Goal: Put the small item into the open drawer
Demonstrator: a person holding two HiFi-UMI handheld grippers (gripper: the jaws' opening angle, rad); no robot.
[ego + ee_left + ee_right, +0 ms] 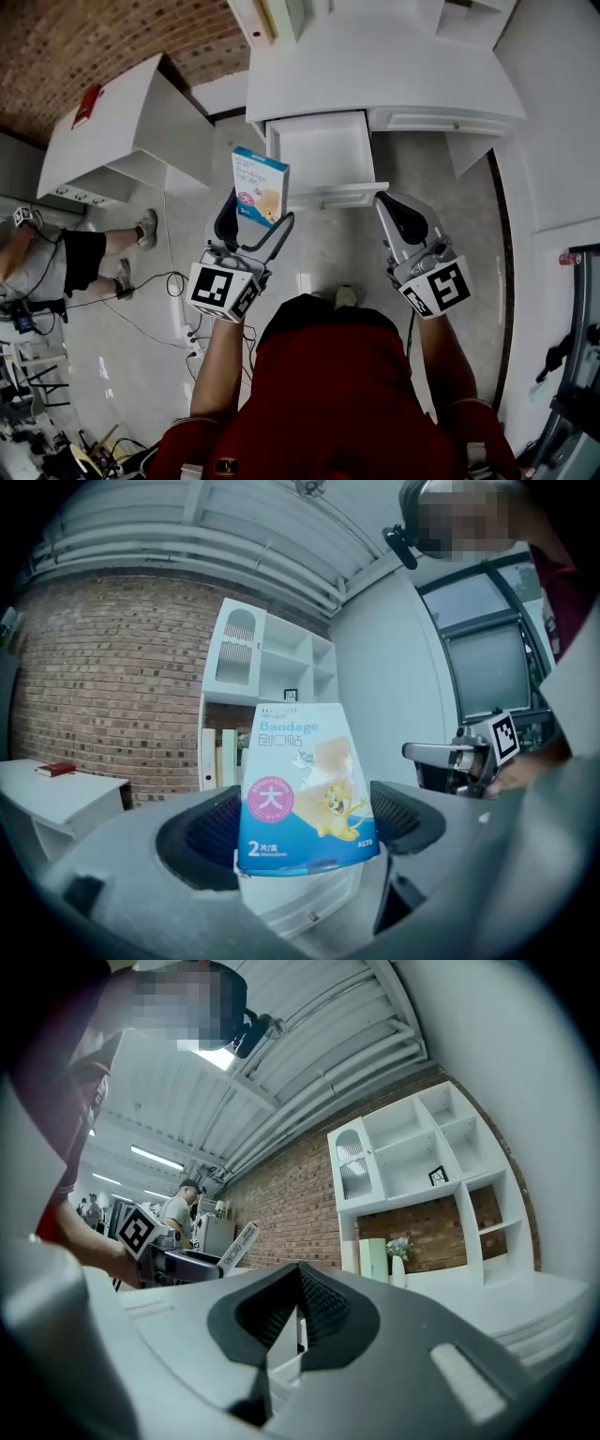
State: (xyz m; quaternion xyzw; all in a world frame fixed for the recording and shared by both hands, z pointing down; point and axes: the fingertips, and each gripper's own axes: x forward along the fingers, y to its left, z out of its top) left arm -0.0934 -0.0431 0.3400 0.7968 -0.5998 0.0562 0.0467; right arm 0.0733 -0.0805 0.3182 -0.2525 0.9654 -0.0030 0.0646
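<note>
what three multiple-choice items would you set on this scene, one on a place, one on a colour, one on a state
1. Where is the bandage box?
A on the floor
B between the left gripper's jaws
C on the desk top

2. What colour is the open drawer?
A white
B brown
C grey

3. How do the right gripper's jaws stand?
A wide apart
B shut on the box
C shut on nothing

Answers:
1 B, the left gripper view shows the box clamped upright between the jaws.
2 A, the head view shows its white inside and front.
3 C, the right gripper view shows the tips meeting with nothing between.
</note>
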